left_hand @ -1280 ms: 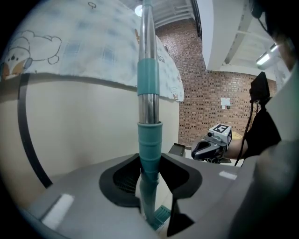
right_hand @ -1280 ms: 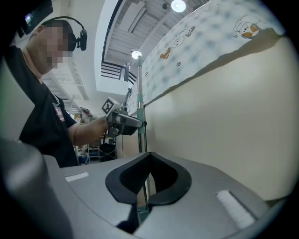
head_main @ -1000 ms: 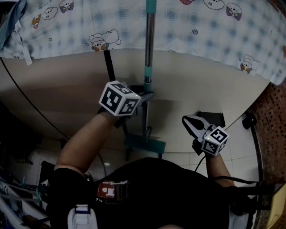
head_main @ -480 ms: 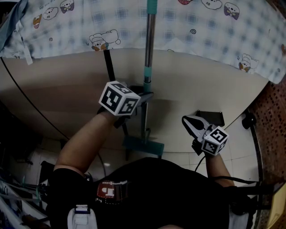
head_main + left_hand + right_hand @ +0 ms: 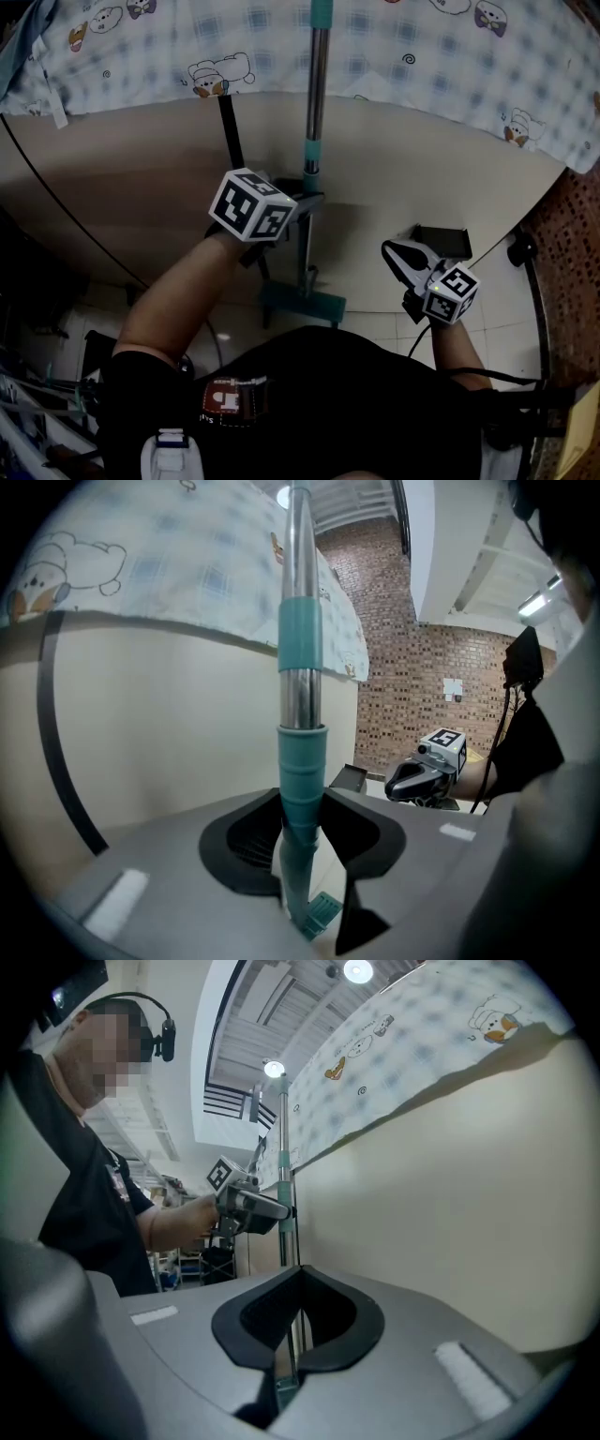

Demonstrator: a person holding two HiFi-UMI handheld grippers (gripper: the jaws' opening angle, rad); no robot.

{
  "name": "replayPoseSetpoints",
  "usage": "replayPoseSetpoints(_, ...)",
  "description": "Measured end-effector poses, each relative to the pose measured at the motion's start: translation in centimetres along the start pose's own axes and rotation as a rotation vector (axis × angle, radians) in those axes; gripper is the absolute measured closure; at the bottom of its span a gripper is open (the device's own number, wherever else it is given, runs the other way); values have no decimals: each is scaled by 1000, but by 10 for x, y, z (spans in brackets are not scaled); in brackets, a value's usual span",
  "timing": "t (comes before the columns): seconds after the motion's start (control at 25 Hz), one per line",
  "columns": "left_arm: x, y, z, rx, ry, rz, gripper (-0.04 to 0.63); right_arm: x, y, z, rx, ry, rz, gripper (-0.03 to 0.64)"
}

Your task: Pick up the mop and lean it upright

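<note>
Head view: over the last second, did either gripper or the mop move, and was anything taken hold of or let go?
Nothing visibly changed. The left gripper keeps its jaws shut on the mop handle, which stays upright with the mop head down at the floor. The right gripper stays off to the side, holding nothing.

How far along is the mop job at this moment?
Done: the mop stands upright beside the beige wall. In hand: the left gripper is clamped on its handle; contact with the wall is unclear. Left: probably lean it there and release. The right gripper is shut, empty.
</note>
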State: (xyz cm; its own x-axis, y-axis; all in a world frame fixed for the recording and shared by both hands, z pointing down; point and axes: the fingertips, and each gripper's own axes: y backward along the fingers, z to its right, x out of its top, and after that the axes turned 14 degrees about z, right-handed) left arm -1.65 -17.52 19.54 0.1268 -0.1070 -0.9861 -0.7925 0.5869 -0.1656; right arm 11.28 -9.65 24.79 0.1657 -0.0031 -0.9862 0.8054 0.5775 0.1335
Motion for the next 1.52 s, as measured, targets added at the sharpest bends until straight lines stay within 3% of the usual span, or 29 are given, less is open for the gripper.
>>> replayPoseSetpoints(0.64, -89, -12, -16, 36, 74, -89, 465, -46, -13, -2, 13, -71, -70, 603)
replayPoseSetpoints(1.0, -188, -13, -21, 63, 122, -213, 465, -96, -21, -13, 10, -163, -140, 603)
replayPoseSetpoints(1.52, -343, -44, -19, 79, 167, -368, 465, -174, -10, 14, -47, -245, -233, 603)
